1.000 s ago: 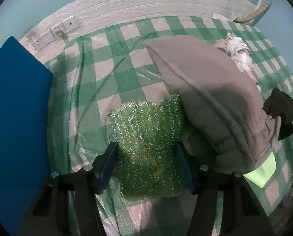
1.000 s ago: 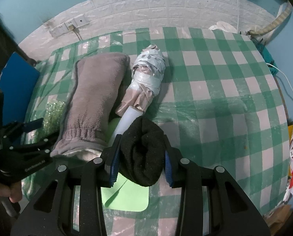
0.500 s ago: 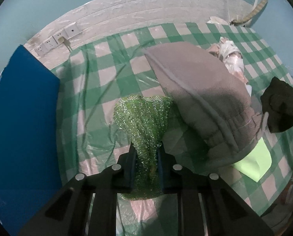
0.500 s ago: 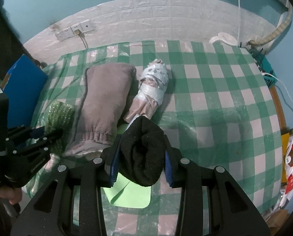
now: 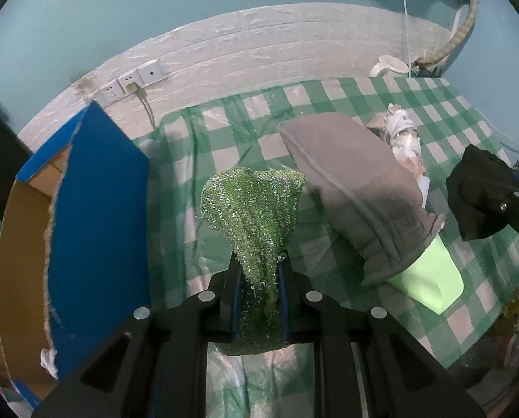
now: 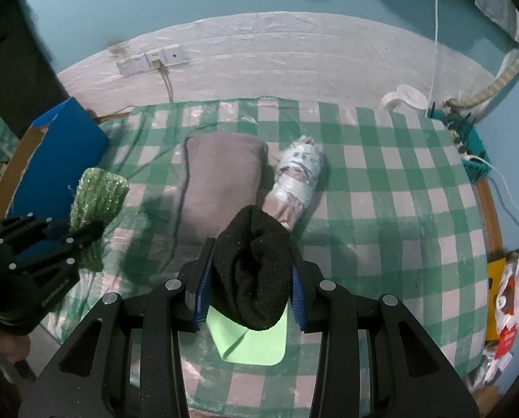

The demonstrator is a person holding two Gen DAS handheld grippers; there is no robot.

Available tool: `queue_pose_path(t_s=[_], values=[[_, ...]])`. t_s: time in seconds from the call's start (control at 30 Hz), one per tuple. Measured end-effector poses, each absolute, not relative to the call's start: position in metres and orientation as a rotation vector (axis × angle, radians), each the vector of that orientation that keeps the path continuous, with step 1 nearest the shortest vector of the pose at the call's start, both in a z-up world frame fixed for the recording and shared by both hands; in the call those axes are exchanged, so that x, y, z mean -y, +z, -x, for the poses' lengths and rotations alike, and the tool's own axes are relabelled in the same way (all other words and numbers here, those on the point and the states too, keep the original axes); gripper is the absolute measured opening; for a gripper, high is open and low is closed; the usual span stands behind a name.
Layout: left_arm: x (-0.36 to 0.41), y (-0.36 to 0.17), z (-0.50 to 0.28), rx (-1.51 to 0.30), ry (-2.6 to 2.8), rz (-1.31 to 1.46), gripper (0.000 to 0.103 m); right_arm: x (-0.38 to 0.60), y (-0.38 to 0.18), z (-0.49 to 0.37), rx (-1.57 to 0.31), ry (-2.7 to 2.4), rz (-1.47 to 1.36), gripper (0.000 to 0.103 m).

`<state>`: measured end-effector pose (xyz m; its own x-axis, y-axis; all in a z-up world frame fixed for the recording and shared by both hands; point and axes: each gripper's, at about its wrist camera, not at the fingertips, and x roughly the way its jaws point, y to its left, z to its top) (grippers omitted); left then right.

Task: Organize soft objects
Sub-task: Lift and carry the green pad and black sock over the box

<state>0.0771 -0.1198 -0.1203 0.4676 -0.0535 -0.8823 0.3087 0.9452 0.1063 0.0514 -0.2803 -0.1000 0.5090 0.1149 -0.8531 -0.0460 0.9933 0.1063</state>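
Note:
My left gripper [image 5: 259, 271] is shut on a glittery green cloth [image 5: 256, 209] and holds it lifted above the checked tablecloth [image 5: 224, 139]; it also shows in the right wrist view [image 6: 99, 195]. My right gripper [image 6: 249, 278] is shut on a black knitted sock [image 6: 256, 268], held above the table; the sock shows at the right edge of the left wrist view [image 5: 479, 191]. A grey fleece item [image 5: 357, 181] lies in the middle of the table, also in the right wrist view [image 6: 217, 181].
A blue cardboard box [image 5: 85, 209] stands open at the table's left edge. A tape-wrapped bundle [image 6: 297, 177] lies right of the grey item. A light green sheet [image 6: 252, 338] lies at the table's front. Wall sockets [image 6: 151, 59] and a cable are behind.
My left gripper closed on the green cloth and lifted it off the table. My right gripper rose and drew back with the black sock still held.

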Motion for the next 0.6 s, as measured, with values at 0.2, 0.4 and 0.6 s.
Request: queue_pose_path(t_s=[0.2, 0.4, 0.6], values=[[0.106, -0.106, -0.072, -1.047, -0.204, -0.249, 0.018, 0.269, -0.091, -0.048, -1.016, 0.114, -0.048, 0.036], [0.089, -0.091, -0.063, -1.023, -0.179, -0.238, 0.018, 0.256, -0.08, -0.047, -0.999, 0.131, -0.022, 0.036], [0.067, -0.077, -0.049, -1.002, -0.156, -0.226, 0.018, 0.238, -0.07, -0.046, -0.981, 0.161, 0.001, 0.036]])
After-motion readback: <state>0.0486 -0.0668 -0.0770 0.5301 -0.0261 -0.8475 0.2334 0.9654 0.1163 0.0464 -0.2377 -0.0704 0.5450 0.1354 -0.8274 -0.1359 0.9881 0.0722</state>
